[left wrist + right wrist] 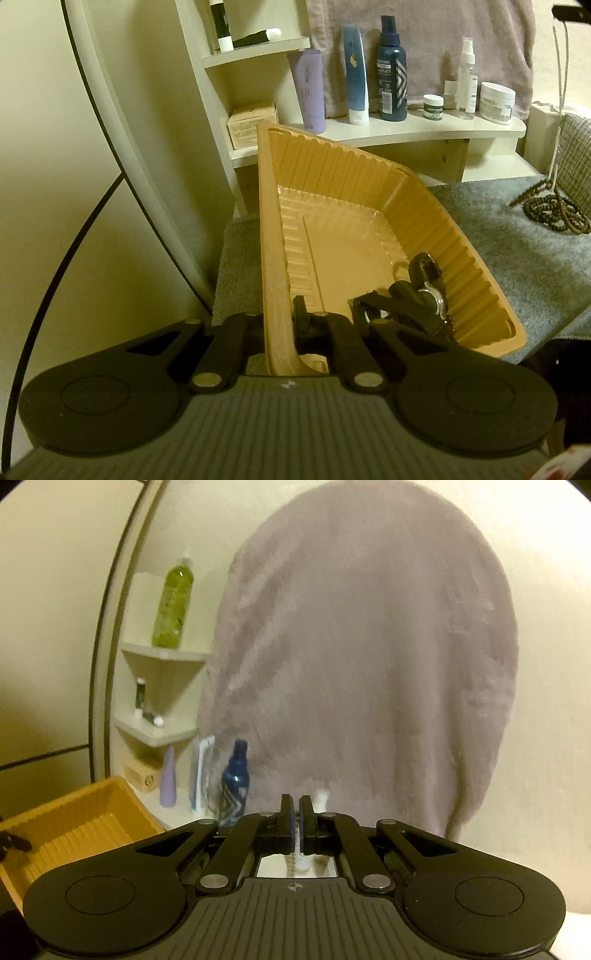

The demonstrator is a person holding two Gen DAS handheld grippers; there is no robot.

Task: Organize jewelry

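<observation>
Silver chain (292, 866) hangs from the closed right gripper (297, 825), pinched between its pads, up in front of the towel (362, 657). Left gripper (280, 325) is clamped on the tilted orange tray (369, 177) rim; watch (421, 291) inside, beaded necklace (554, 212) on the grey mat (517, 266). Best to carry the chain over the tray, lower it slowly, release only once it pools; keep the tray steady.

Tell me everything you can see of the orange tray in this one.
The orange tray looks like thin moulded plastic, rectangular, with ribbed walls, a flat rim and a glossy floor. It is tilted, its far end raised above the grey cloth. The left gripper is shut on its near wall, one of the fingers showing inside. Dark jewelry pieces, partly metallic, lie heaped in its low near corner. The right wrist view shows one corner of it, at lower left.
</observation>
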